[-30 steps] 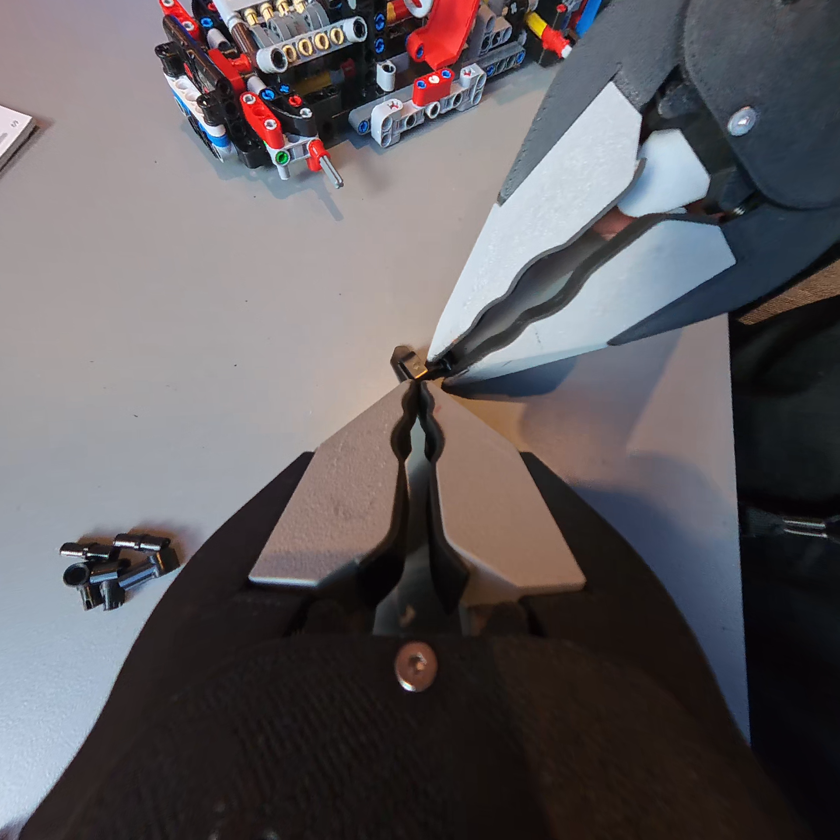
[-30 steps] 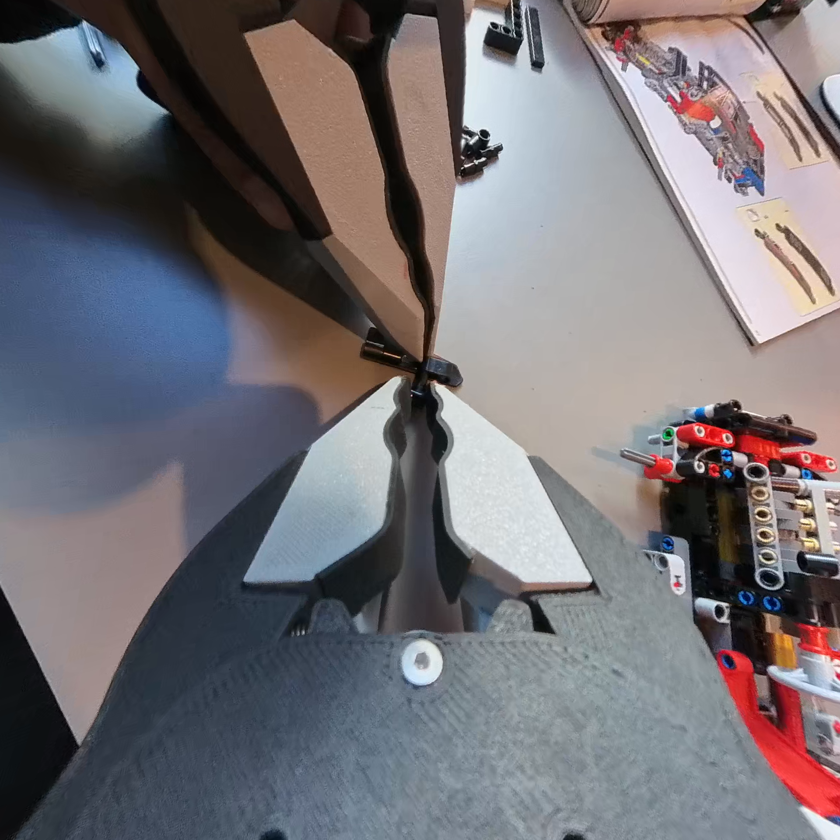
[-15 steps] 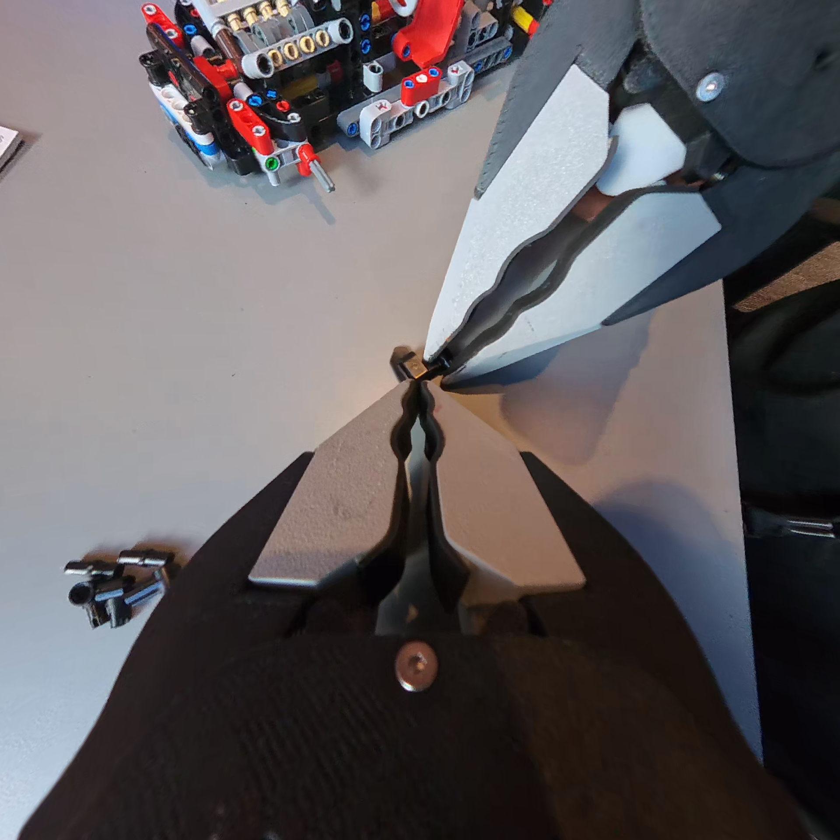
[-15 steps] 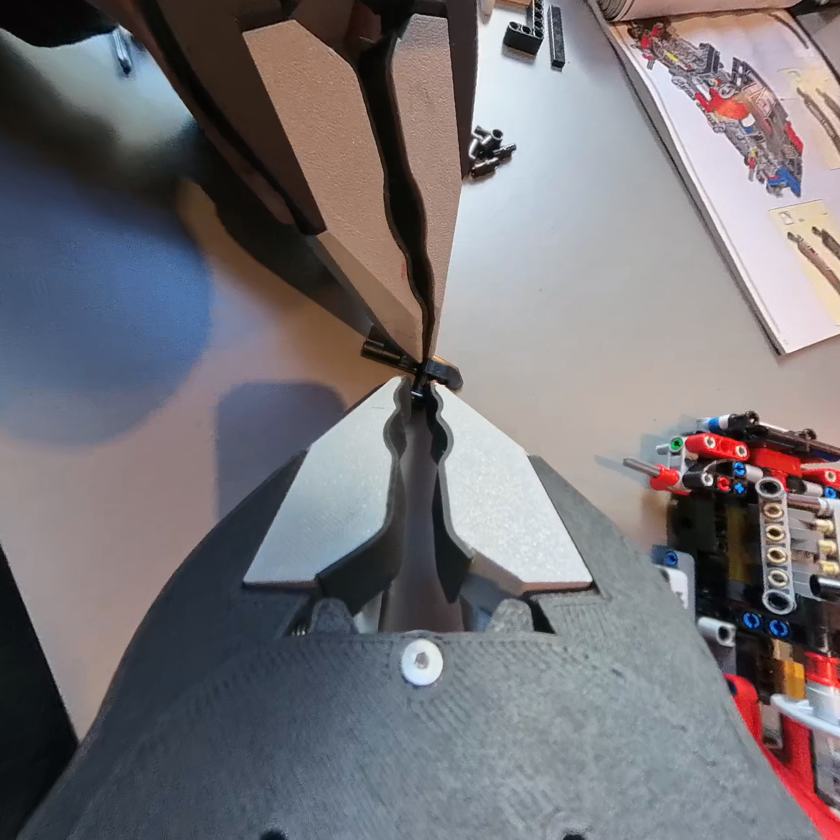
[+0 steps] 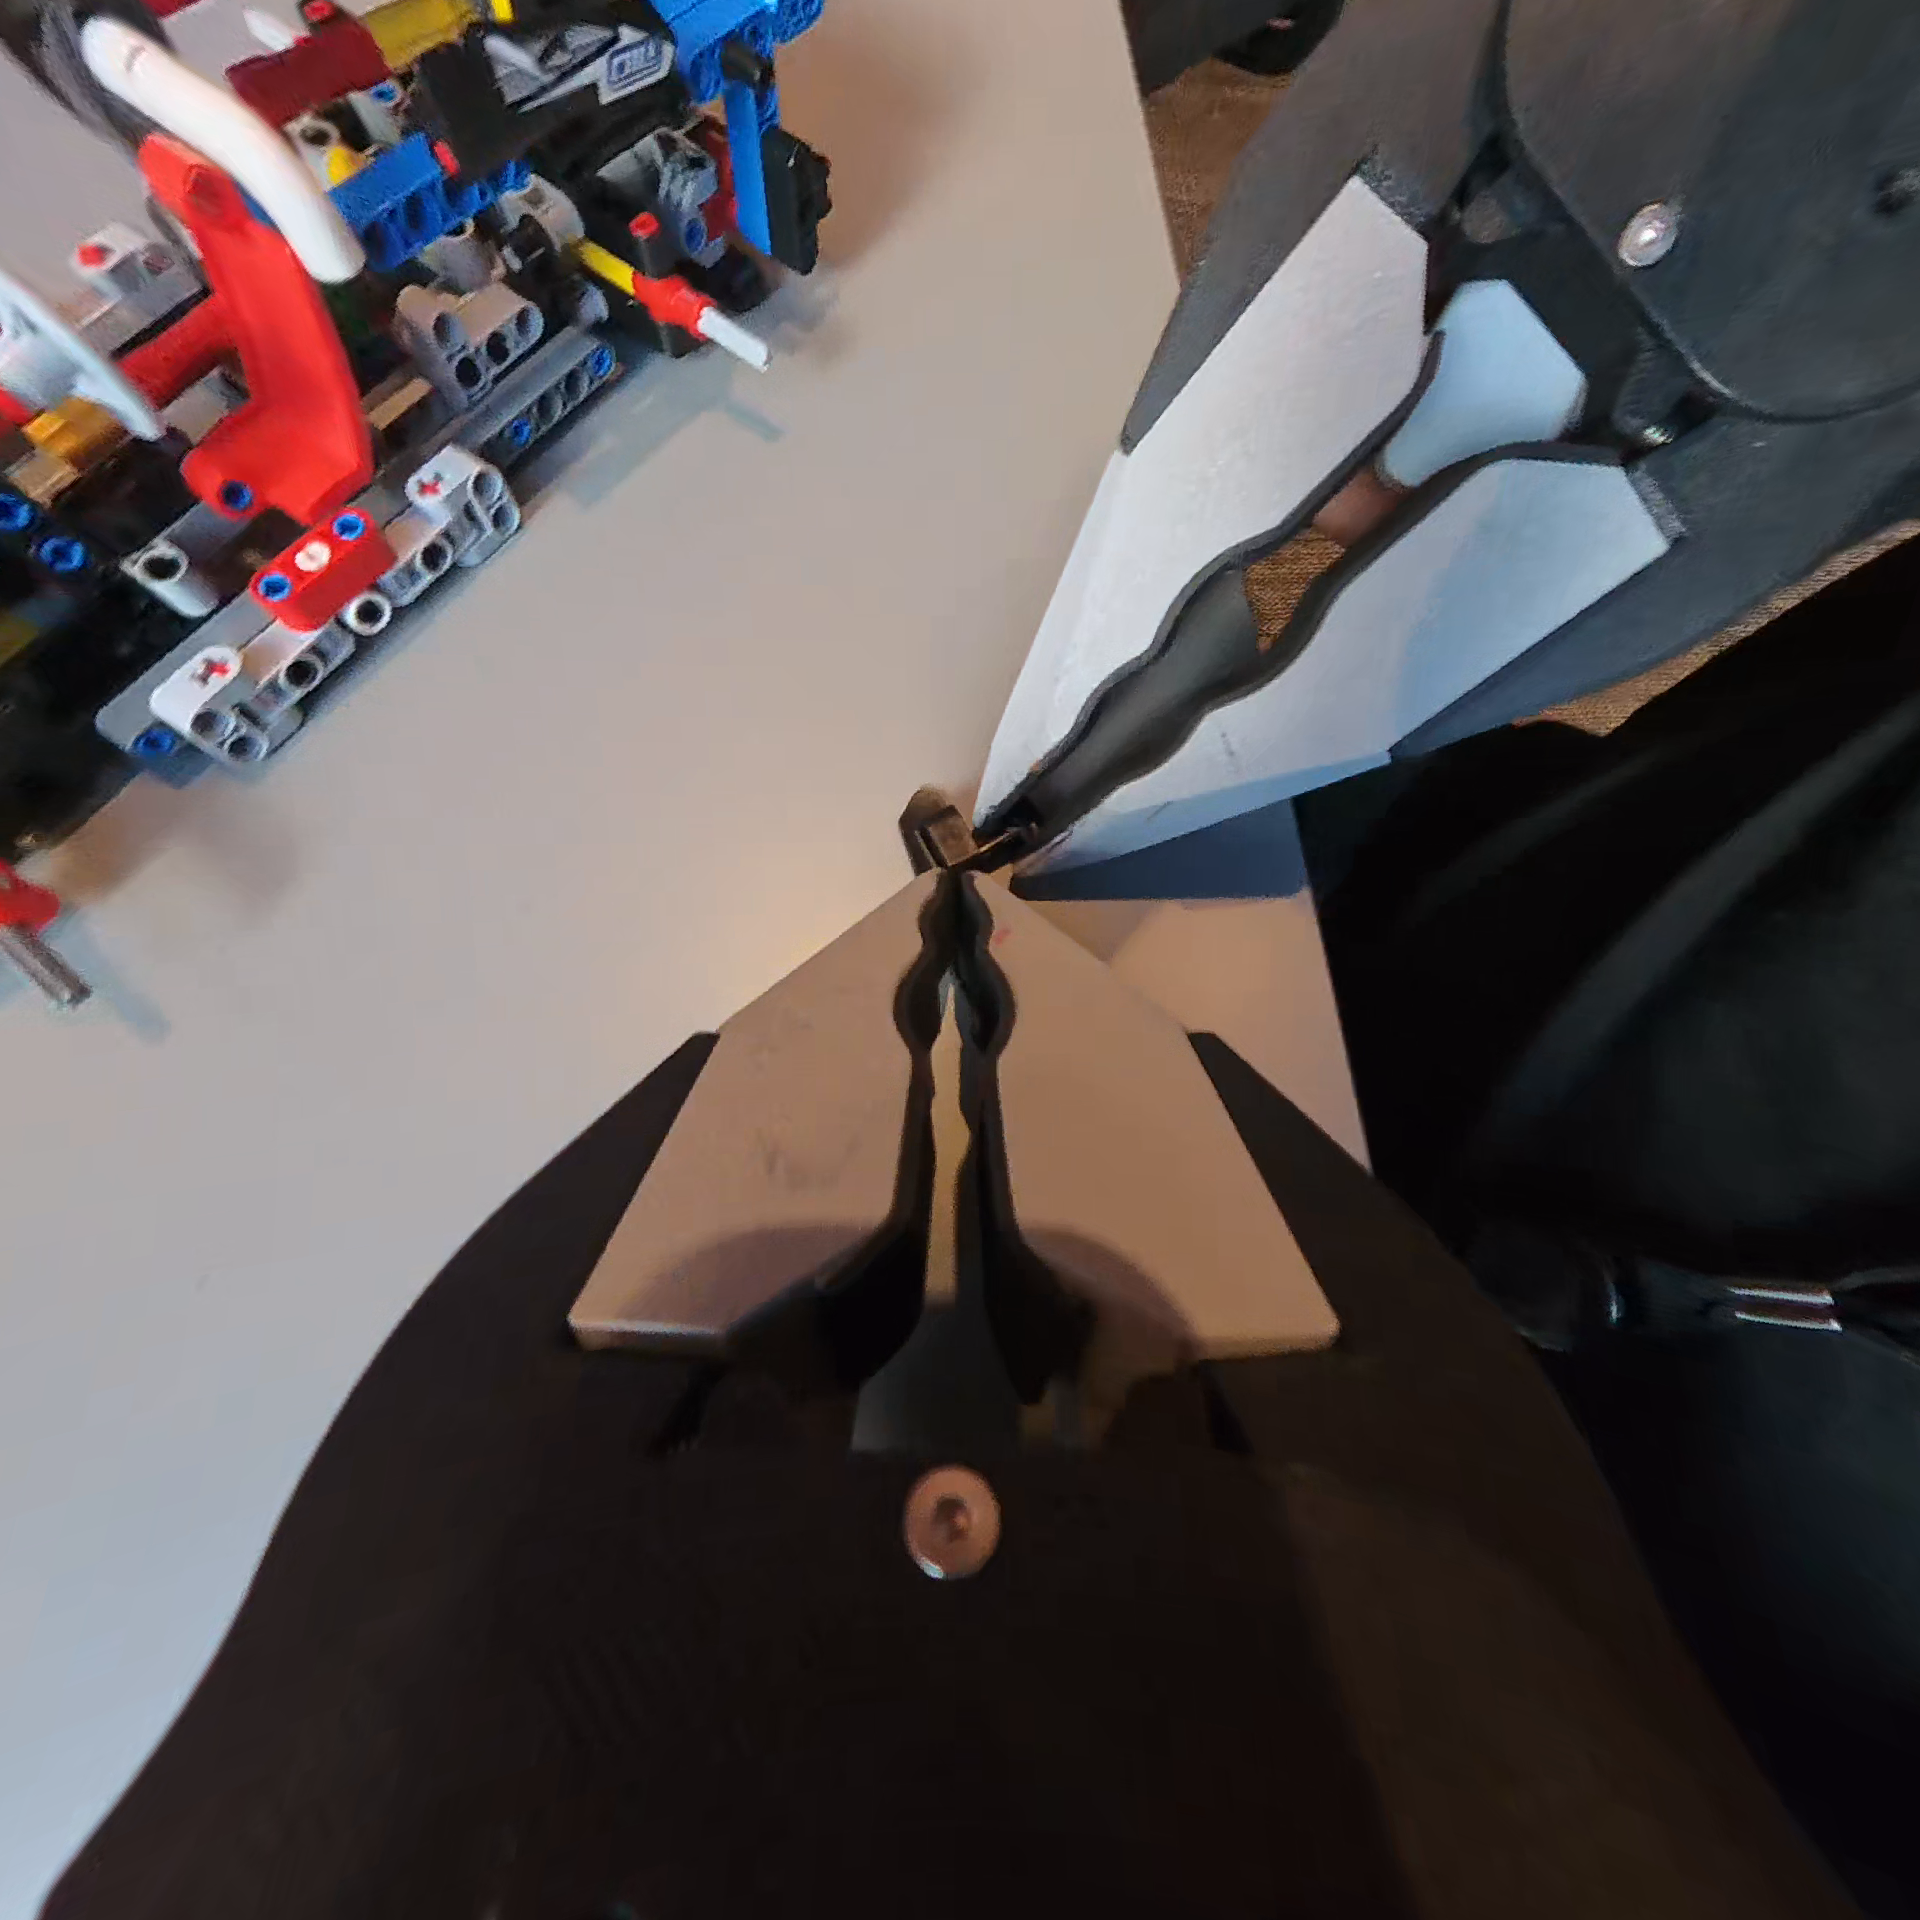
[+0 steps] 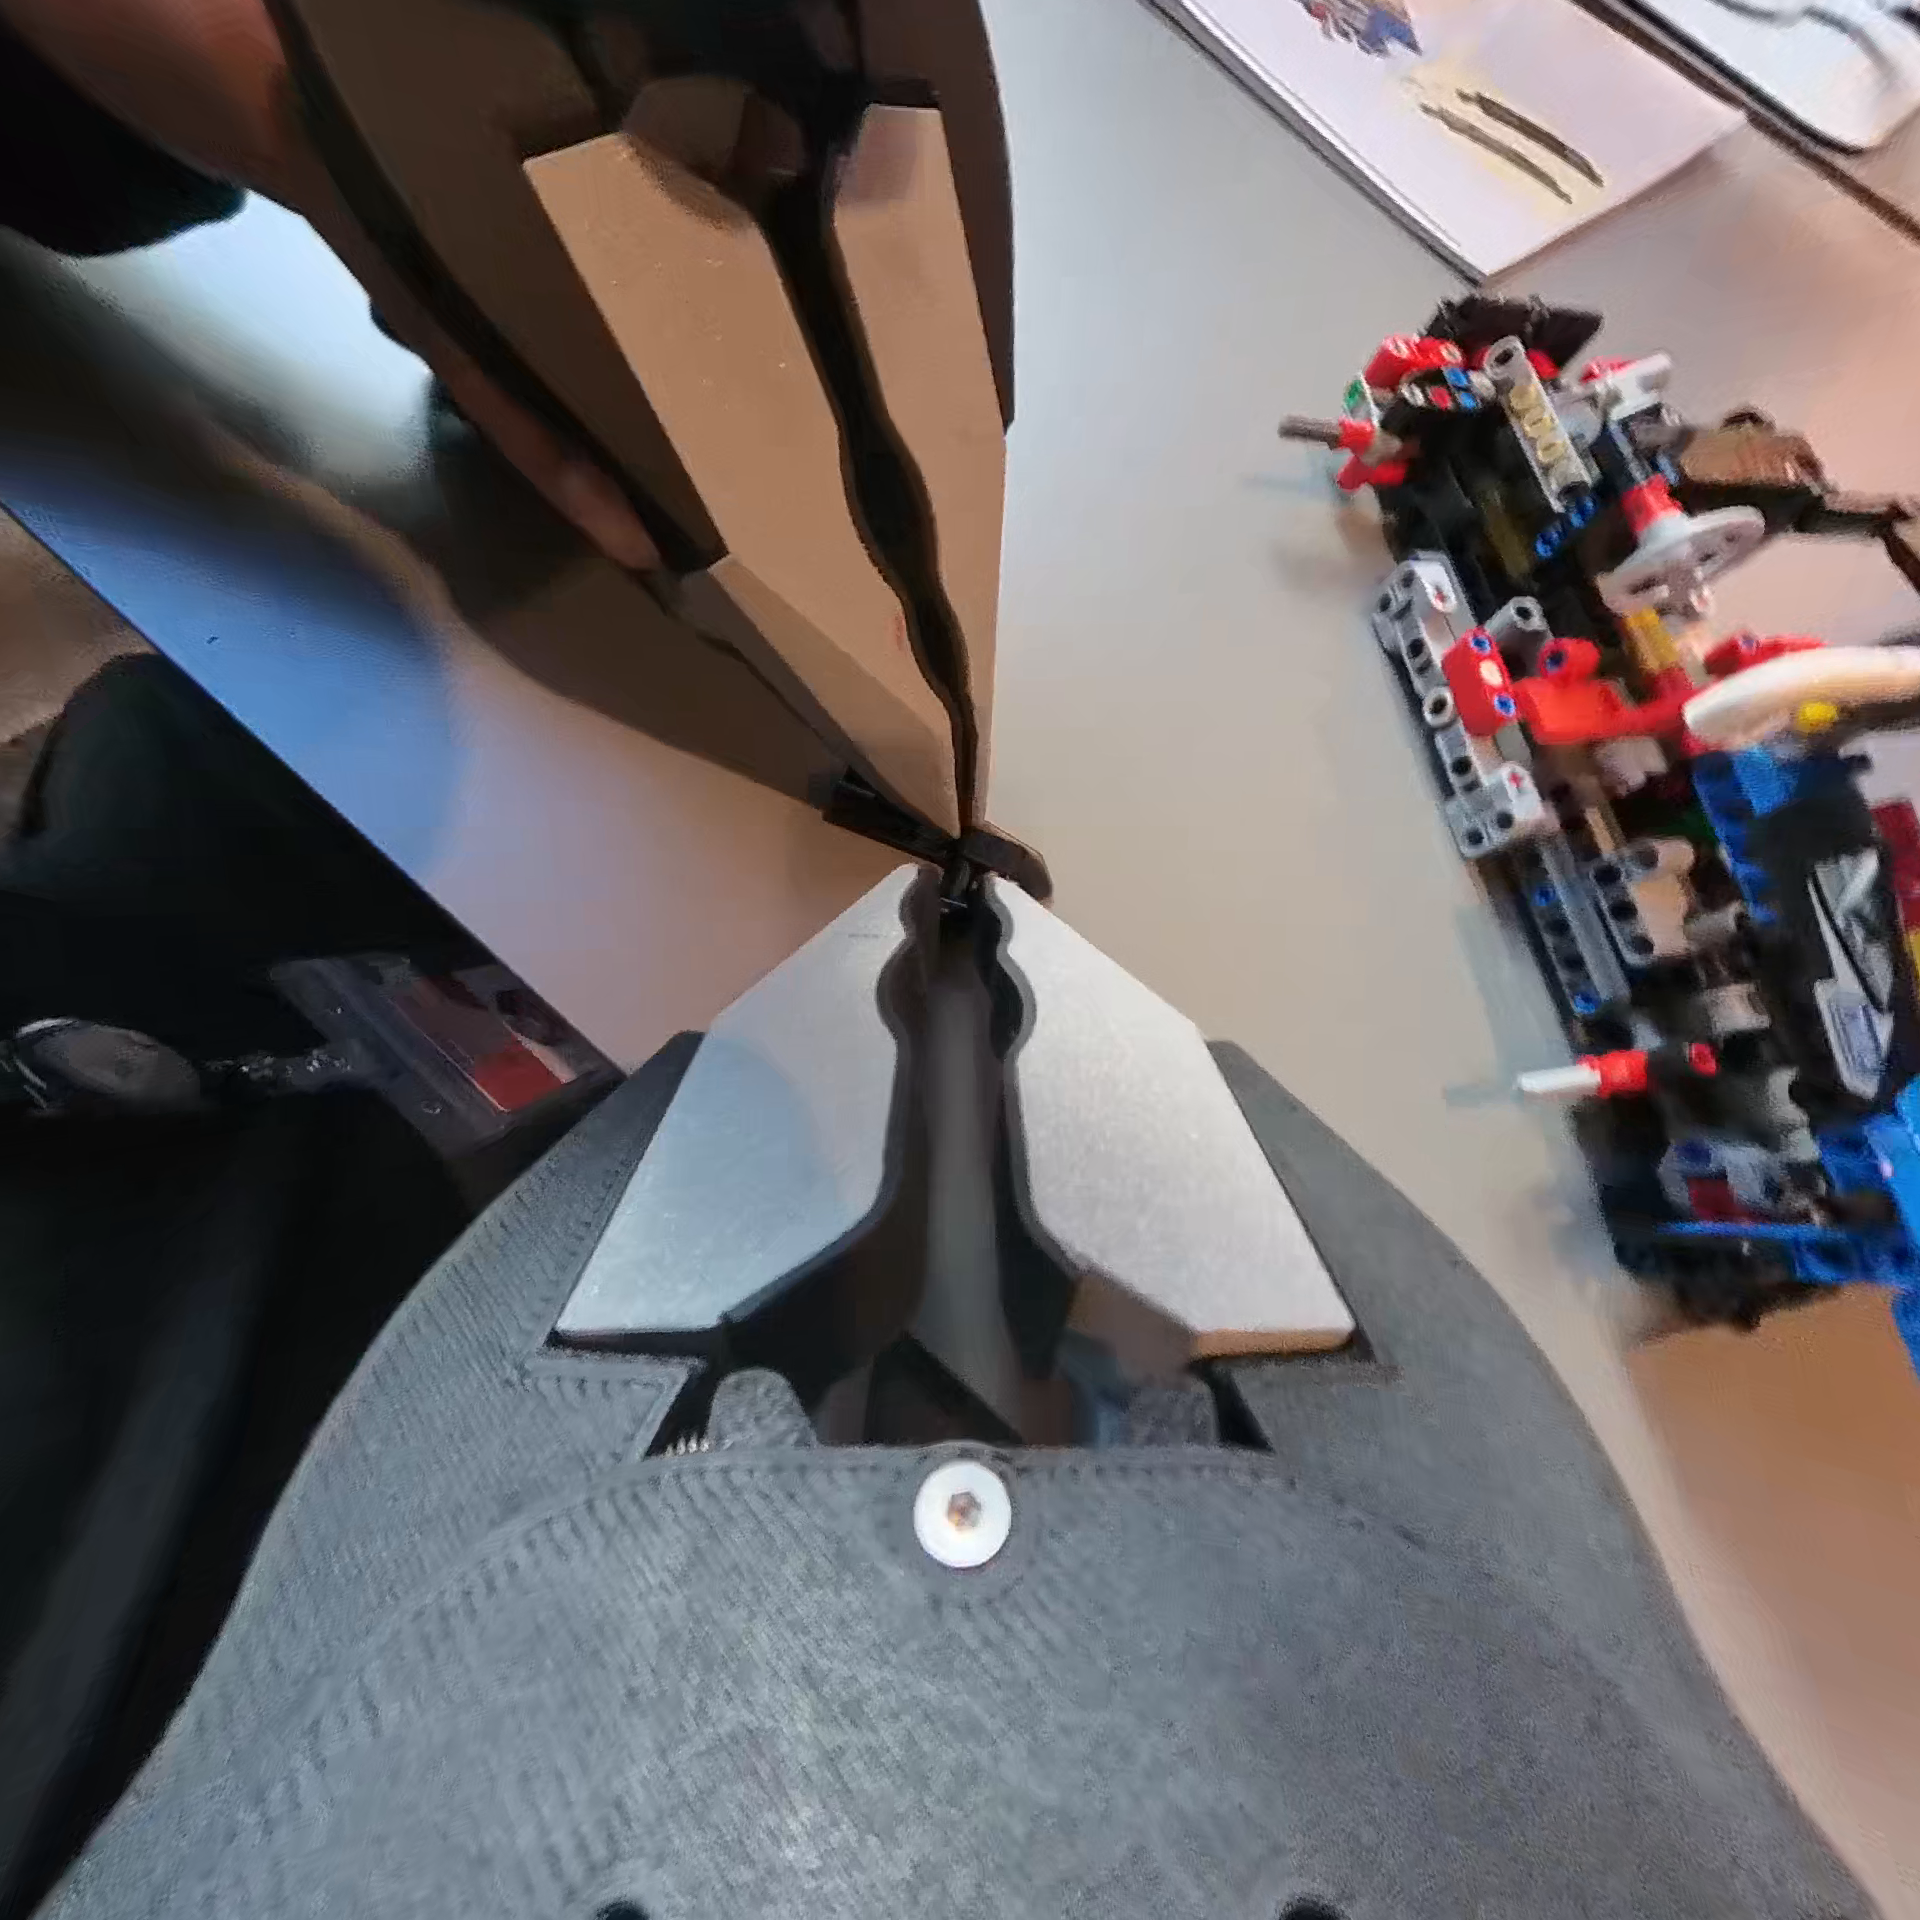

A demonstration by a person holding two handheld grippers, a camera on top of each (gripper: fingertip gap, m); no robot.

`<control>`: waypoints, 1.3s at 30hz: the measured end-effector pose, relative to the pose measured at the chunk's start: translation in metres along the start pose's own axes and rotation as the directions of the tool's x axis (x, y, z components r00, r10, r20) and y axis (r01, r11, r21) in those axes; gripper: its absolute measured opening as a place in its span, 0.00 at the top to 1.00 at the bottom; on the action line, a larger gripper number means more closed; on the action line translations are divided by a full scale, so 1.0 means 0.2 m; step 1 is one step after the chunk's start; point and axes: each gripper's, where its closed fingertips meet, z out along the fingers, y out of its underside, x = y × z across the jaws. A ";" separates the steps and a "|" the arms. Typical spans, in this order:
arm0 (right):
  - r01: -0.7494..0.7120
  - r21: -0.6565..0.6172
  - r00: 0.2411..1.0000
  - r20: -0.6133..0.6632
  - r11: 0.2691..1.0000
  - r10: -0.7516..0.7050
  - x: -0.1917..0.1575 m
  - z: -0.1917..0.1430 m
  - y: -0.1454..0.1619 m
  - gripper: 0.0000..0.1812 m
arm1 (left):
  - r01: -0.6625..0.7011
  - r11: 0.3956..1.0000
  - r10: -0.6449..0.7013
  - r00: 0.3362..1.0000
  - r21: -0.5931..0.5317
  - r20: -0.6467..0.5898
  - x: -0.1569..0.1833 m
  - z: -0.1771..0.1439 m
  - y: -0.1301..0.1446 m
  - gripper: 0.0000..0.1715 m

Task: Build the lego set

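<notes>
Both grippers meet tip to tip over the grey table (image 5: 436, 1039), sharing one small black connector piece (image 5: 935, 831). The left gripper (image 5: 956, 883) is pressed together on the piece's near end; the right gripper (image 5: 1006, 826), entering from the upper right of the left wrist view, is likewise pinched on its other end. Neither claw shows any gap at the tips.

Change over the last second: the pinch itself looks the same, but the background has swung. The partly built lego model (image 5: 343, 343) was small at the top edge of the left wrist view; it now fills the upper left and looks much nearer. The loose black pins seen at lower left have left that frame. The pair of grippers has evidently carried the held piece toward the model, with motion blur in the right wrist view. Judgement: the sub-assembly or hand-over at the tips is nearly finished, and fitting to the model comes next.

View differences: the right wrist view shows the right gripper (image 6: 961, 883) from behind, the connector piece (image 6: 935, 826) as a crossbar jutting either side of the tips, the instruction booklet (image 6: 1455, 114) at upper right, and the model (image 6: 1662, 779) at right. The left wrist view shows the table edge and dark clothing at right, no booklet.
</notes>
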 end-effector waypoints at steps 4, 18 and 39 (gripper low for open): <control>-0.045 0.000 0.999 -0.011 0.999 0.045 0.02 -0.05 0.05 0.98 | -0.001 1.000 0.001 0.999 -0.002 -0.051 0.04 0.05 -0.04 1.00; -0.107 0.110 0.978 -0.169 0.988 0.124 0.04 -0.15 0.12 0.98 | -0.018 1.000 0.017 0.995 -0.009 -0.098 0.10 0.14 -0.11 1.00; -0.162 0.042 0.967 -0.194 0.986 0.167 0.06 -0.19 0.18 0.98 | -0.039 0.999 0.039 0.997 -0.007 -0.074 0.14 0.19 -0.15 1.00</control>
